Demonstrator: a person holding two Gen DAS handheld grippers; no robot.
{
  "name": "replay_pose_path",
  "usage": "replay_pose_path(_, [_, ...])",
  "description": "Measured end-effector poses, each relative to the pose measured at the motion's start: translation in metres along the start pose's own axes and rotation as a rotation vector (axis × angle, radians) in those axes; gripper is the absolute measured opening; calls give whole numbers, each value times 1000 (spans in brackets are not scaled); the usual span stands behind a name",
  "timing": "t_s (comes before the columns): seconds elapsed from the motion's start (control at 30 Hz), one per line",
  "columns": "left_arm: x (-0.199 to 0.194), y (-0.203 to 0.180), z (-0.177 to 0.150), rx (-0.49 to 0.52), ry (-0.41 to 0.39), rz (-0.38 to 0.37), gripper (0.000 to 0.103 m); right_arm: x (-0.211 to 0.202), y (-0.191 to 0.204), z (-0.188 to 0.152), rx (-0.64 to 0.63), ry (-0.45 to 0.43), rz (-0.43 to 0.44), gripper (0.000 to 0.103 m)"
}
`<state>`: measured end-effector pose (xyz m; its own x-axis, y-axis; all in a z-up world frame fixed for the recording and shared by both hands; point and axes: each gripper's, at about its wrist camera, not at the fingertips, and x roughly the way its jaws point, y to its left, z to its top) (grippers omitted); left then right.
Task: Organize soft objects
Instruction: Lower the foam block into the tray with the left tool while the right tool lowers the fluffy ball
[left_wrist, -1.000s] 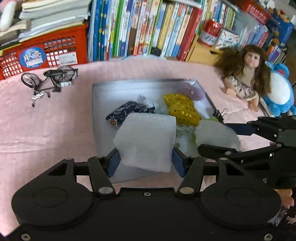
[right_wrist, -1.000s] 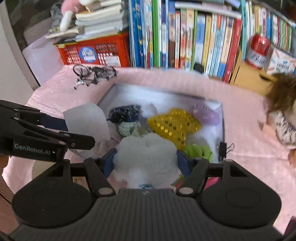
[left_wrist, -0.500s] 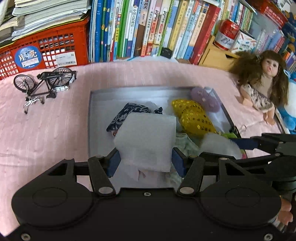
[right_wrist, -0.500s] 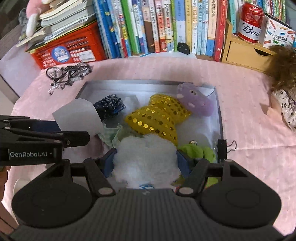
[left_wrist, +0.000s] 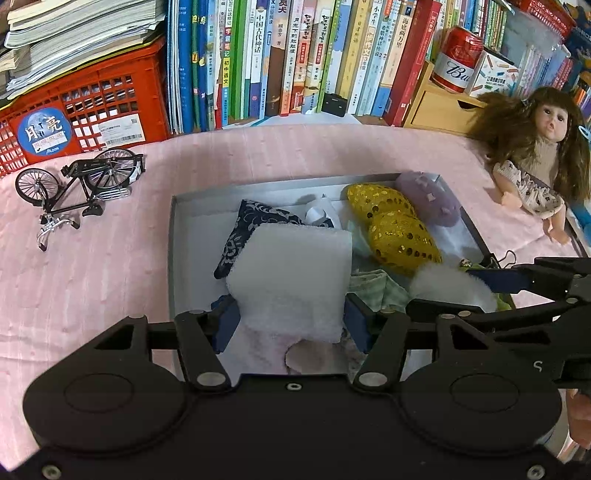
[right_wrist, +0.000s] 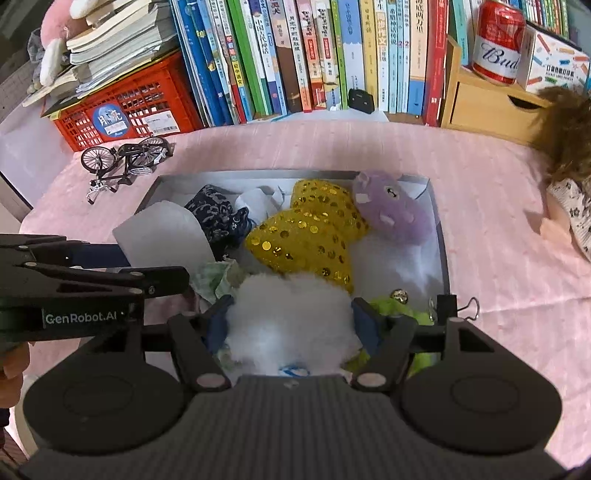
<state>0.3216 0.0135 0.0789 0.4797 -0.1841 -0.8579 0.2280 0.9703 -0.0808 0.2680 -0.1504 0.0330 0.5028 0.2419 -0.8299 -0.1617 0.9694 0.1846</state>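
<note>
Pink ribbed tablecloth (left_wrist: 110, 280) before a wall of upright books (left_wrist: 295, 55). Grey shallow box (right_wrist: 441, 236) sits centre. Left gripper (left_wrist: 290, 319) clamped on a white foam block (left_wrist: 291, 273), squared and fine-grained, held above the box's near-left part. Right gripper (right_wrist: 291, 325) clamped on a white fluffy wad (right_wrist: 291, 317) above the near edge. Inside the box: yellow sequinned cushion (right_wrist: 310, 236), purple plush (right_wrist: 391, 210), navy patterned pouch (right_wrist: 218, 214), green plush (right_wrist: 399, 310). Outside it: miniature black bicycle (left_wrist: 79, 184), red lattice crate (left_wrist: 81, 110), long-haired doll (left_wrist: 535, 147).
</note>
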Motion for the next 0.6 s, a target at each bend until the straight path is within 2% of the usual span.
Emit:
replay_pose_path(0.5, [17, 0, -13, 38, 67, 31, 58, 7, 2, -10, -34, 38, -3, 73])
replay_pose_path(0.6, [20, 0, -14, 45, 80, 42, 60, 9, 1, -11, -27, 43, 3, 74])
